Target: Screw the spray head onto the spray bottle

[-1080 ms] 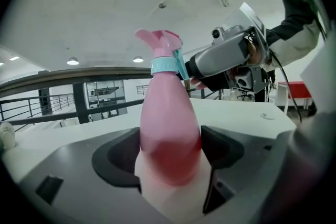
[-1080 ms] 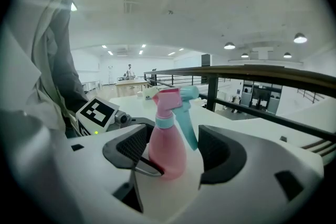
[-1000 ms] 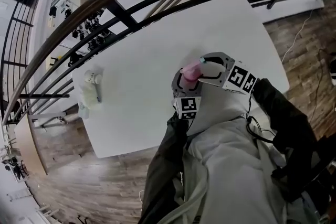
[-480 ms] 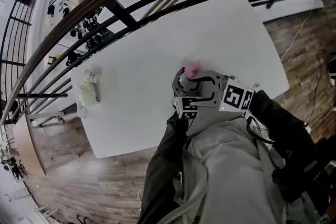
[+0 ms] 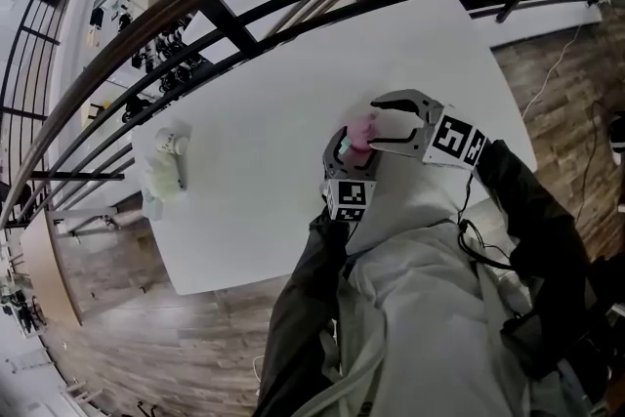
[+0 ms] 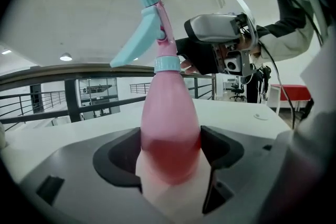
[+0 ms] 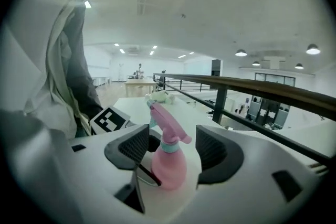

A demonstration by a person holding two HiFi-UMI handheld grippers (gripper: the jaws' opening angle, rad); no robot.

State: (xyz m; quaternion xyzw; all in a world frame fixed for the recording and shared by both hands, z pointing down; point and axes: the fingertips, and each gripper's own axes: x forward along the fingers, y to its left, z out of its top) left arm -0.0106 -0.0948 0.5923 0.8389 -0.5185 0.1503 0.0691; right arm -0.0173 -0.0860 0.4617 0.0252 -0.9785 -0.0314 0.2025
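Note:
A pink spray bottle (image 5: 357,136) stands upright near the table's front edge. My left gripper (image 5: 346,153) is shut on its body, which fills the gap between the jaws in the left gripper view (image 6: 169,149). The spray head (image 6: 155,23), pink with a teal trigger and collar, sits on the bottle's neck. My right gripper (image 5: 375,124) is level with the spray head (image 7: 167,122), one jaw on each side of it and neither pad touching. Its jaws have just been closing but still stand open, with the head between them.
A pale, whitish object (image 5: 166,163) lies at the far left of the white table (image 5: 264,103). A dark curved railing (image 5: 225,24) runs along the table's far side. The person's sleeves and light coat cover the table's near edge.
The right gripper dropped toward the person, over the left gripper, half a second ago. It has since risen back beside the spray head. The left gripper and bottle stayed put.

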